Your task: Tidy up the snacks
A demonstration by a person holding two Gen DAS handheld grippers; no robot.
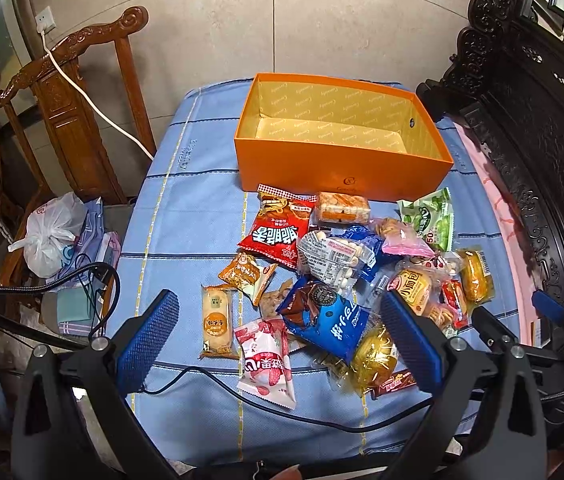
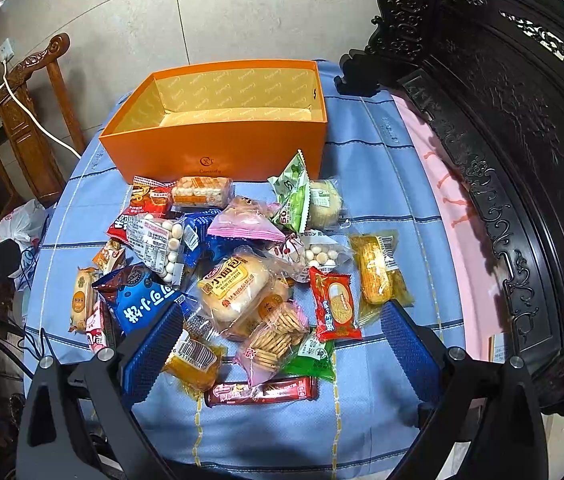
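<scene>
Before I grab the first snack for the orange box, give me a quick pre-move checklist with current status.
1. Orange box open and empty: ok.
2. Left gripper open, holding nothing: ok.
3. Right gripper open, holding nothing: ok.
4. Snack pile in front of the box, none inside: ok.
5. Black cable lies across the cloth under the left gripper, near the pink packet: not ok, snag risk.
6. Packets overlap, so a clean single pick: cannot tell.

Two wrist cameras look down and forward over a cloth-covered surface.
Left views from the near-left edge, right from near-right; both share the orange box and snack pile, close.
</scene>
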